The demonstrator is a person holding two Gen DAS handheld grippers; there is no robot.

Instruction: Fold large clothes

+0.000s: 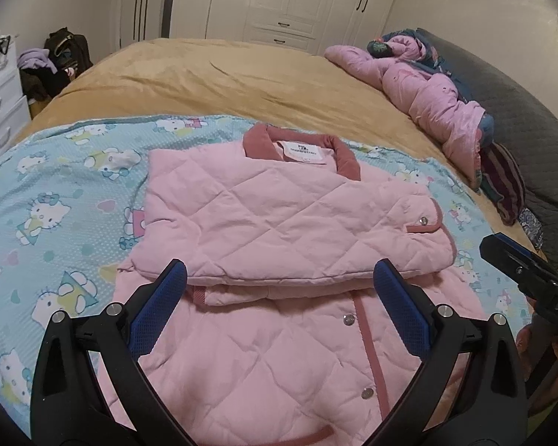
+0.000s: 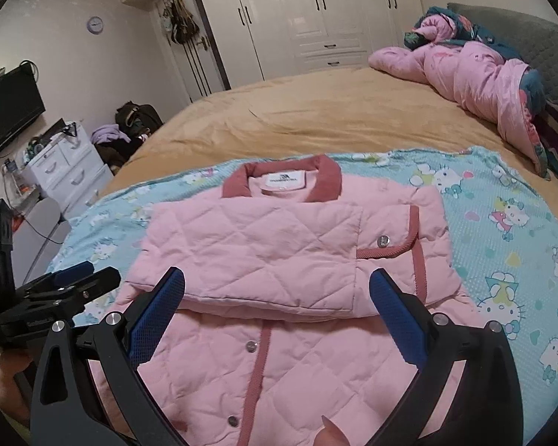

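Soft, even indoor light filled both views, casting only faint shadows under the folds of the pink jacket (image 1: 279, 200). Glare shone off the glossy wardrobe doors (image 2: 316, 11) beyond the jacket. Fisheye bending curved everything near the black vignetted corners; detail there went soft.

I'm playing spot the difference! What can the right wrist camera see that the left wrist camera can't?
Only the right wrist view shows a round wall clock, a black TV and the left hand-held gripper from the side. Only the left wrist view shows the right hand-held gripper from the side. Both show the pink quilted jacket with its sleeves folded across, the cartoon cat sheet, the tan bedspread, the pink bedding pile and the white wardrobe.
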